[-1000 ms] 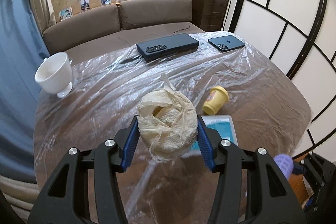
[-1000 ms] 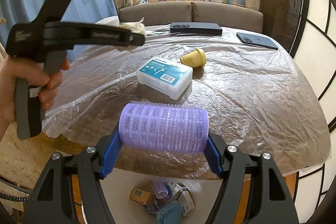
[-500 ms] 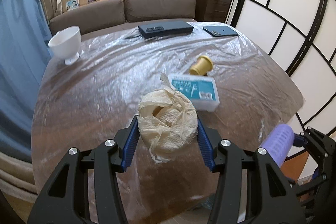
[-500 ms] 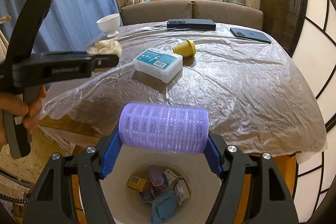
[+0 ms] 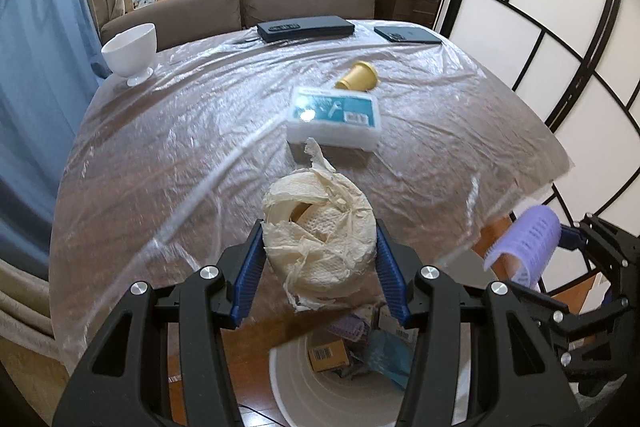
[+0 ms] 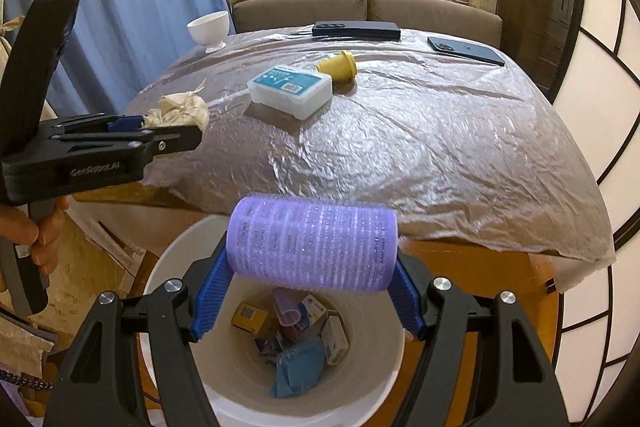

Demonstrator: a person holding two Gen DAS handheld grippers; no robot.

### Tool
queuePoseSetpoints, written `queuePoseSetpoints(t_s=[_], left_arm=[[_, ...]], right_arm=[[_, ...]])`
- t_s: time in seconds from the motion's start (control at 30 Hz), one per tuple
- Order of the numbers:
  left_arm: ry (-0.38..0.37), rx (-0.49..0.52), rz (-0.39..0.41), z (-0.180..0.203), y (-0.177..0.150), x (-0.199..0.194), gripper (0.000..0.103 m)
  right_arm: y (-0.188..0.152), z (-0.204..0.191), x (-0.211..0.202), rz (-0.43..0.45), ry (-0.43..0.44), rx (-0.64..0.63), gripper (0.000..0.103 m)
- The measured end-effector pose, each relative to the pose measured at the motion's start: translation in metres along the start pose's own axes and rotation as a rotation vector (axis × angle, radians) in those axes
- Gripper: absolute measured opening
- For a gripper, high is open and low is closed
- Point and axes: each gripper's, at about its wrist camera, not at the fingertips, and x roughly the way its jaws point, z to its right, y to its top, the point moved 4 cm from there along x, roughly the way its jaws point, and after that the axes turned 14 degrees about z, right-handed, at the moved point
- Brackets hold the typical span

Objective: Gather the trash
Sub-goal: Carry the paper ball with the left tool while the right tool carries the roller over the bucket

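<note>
Worktop (image 6: 460, 147), plastic-sheeted, fills the upper half of both views. White bin (image 6: 180, 267) sits on the floor at lower centre of the right wrist view, already part full of small boxes and wrappers; in the left wrist view its rim (image 5: 288, 379) shows at bottom centre, just off the worktop's near edge. My right tool (image 6: 308, 281) is pinching a purple hair roller (image 6: 312, 243) end to end, held across the jaws and directly over the bin mouth. My left tool (image 5: 320, 267) is pinching a crumpled paper wad (image 5: 320, 247) between its blue pads; from the right wrist view that wad (image 6: 180, 109) hangs at left of frame, over the worktop's near edge, not yet over the bin. Left on the worktop, mid-frame: a clear plastic box with teal label (image 5: 334, 117), and just beyond it a small yellow cup on its side (image 5: 358, 78). White bowl (image 5: 130, 53) at upper left, two dark phones at the far edge; I judge those not trash. Step in hand, as I read it: carry to bin, both loads. Next move calls for spreading the right jaws to drop the roller, then bringing the left tool on over the rim before letting go, or the wad may land on the floor.
</note>
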Motion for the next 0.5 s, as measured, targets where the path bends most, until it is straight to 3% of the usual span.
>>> queuePoseSetpoints(t_s=[0.5], left_arm=[[0.009, -0.020, -0.040, 0.028, -0.036, -0.016, 0.053]], right_arm=[[-0.024, 0.011, -0.011, -0.039, 0.007, 0.001, 0.069]])
